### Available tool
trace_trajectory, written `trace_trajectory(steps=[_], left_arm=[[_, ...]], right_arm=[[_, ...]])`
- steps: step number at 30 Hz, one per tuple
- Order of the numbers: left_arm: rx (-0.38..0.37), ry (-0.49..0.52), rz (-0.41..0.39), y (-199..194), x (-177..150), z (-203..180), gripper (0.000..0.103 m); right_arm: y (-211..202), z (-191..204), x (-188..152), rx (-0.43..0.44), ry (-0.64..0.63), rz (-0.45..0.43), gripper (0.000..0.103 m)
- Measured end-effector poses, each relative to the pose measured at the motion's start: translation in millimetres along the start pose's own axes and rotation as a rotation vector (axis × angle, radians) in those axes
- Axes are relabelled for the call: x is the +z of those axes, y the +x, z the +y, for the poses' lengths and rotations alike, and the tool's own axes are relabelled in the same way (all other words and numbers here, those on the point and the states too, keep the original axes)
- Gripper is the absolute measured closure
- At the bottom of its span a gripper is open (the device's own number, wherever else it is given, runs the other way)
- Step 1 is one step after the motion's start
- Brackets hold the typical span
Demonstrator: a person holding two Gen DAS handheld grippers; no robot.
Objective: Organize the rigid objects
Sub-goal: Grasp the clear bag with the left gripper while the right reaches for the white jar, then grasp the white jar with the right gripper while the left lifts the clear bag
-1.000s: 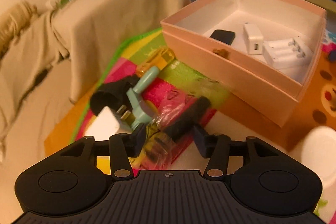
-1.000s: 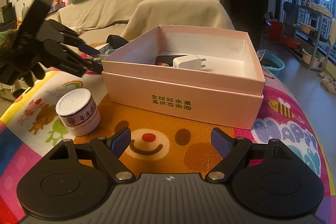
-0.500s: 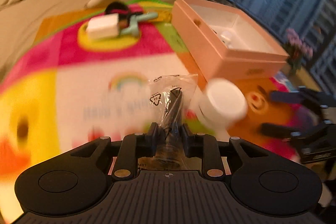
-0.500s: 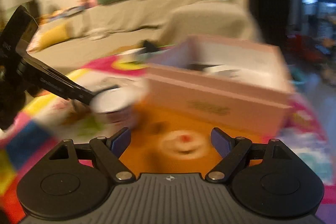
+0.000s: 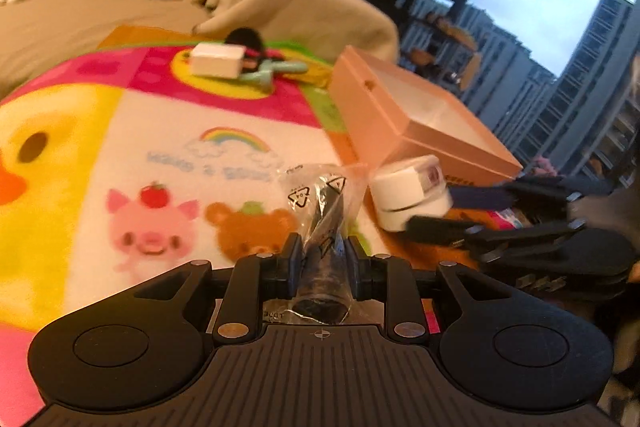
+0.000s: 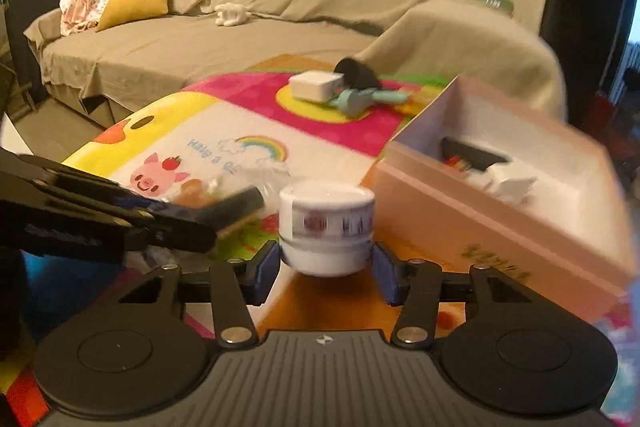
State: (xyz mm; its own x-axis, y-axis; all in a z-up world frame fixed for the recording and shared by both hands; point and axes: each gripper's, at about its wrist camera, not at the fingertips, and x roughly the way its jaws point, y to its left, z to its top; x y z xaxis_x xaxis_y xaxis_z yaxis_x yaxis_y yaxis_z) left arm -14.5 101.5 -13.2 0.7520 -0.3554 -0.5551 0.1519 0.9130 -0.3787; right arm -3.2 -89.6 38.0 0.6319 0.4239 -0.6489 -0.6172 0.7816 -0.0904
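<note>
Since half a second ago the right gripper (image 6: 326, 269) has moved in on the squat white round jar with a printed band (image 6: 326, 229), which now sits between its blue-padded fingers (image 6: 266, 269); the pads look to be touching the jar's sides, though motion blur keeps me from telling whether they truly grip it. The jar is slightly tilted and whether it is off the cloth cannot be told. The left gripper (image 5: 320, 259) has kept its hold: its fingers are closed on a black cylindrical part sealed in a clear plastic bag (image 5: 322, 219), the bag's printed triangle marks sticking up past the fingertips.

Both grippers work over a tabletop covered by a bright cartoon-print cloth (image 5: 132, 155) (duck, pig, bear and rainbow). The jar is near the front edge, just beside the near corner of the open pale pink cardboard box (image 6: 508, 211), which occupies the right side. Inside the box a white plug adapter (image 6: 510, 187) and a dark flat item (image 6: 472, 157) can be made out.

Toward the far edge lies a small cluster: a white rectangular charger block (image 6: 314, 85), a black cup-like piece (image 6: 356, 73) behind it, and a teal plastic handle-shaped tool (image 6: 370, 99) touching both. Behind the tabletop runs a beige-covered sofa (image 6: 224, 27).
</note>
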Motion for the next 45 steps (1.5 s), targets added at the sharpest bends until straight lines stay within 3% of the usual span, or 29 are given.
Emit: trace_trajectory(steps=[2, 5, 7, 9, 11, 12, 13, 17, 20, 22, 24, 28, 33, 45], left_arm=[[-0.001, 0.023, -0.003, 1, -1, -4, 0.076], [-0.037, -0.017, -0.006, 1, -2, 4, 0.076], [-0.058, -0.047, -0.007, 0, -2, 9, 0.076], [-0.068, -0.061, -0.010, 0, -3, 11, 0.076], [-0.068, -0.062, -0.011, -2, -4, 10, 0.076], [-0.067, -0.060, -0.011, -2, -4, 10, 0.076], [-0.068, -0.061, -0.011, -2, -4, 11, 0.076], [-0.069, -0.063, -0.011, -2, -4, 11, 0.076], [-0.069, -0.064, -0.010, -2, -4, 11, 0.076], [-0.072, -0.069, -0.010, -3, -4, 11, 0.076], [-0.075, -0.075, -0.009, -3, -5, 12, 0.076], [-0.076, -0.080, -0.010, -3, -4, 12, 0.076], [-0.078, -0.083, -0.009, -3, -4, 13, 0.076], [-0.038, -0.038, -0.007, -2, -4, 3, 0.076]], right_arm=[[-14, -4, 3, -0.032, -0.014, 0.005, 0.055], [-30, -10, 7, -0.080, -0.037, 0.018, 0.079], [-31, -11, 7, -0.111, -0.054, 0.031, 0.079], [-29, -14, 5, -0.124, -0.037, 0.051, 0.077], [-28, -18, 1, -0.107, 0.001, 0.062, 0.056], [-27, -18, -2, -0.113, 0.011, 0.055, 0.037], [-26, -17, -5, -0.130, 0.010, 0.043, 0.030], [-9, -21, -14, -0.225, -0.021, 0.018, 0.029], [8, -43, -17, -0.192, 0.072, 0.068, 0.029], [12, -56, -18, -0.175, 0.169, 0.077, 0.048], [1, -61, -15, -0.141, 0.222, 0.053, 0.048], [-22, -48, -9, -0.203, 0.126, 0.026, 0.048], [-31, -41, -15, -0.184, 0.096, 0.072, 0.051], [-56, -38, -49, -0.193, 0.121, 0.074, 0.051]])
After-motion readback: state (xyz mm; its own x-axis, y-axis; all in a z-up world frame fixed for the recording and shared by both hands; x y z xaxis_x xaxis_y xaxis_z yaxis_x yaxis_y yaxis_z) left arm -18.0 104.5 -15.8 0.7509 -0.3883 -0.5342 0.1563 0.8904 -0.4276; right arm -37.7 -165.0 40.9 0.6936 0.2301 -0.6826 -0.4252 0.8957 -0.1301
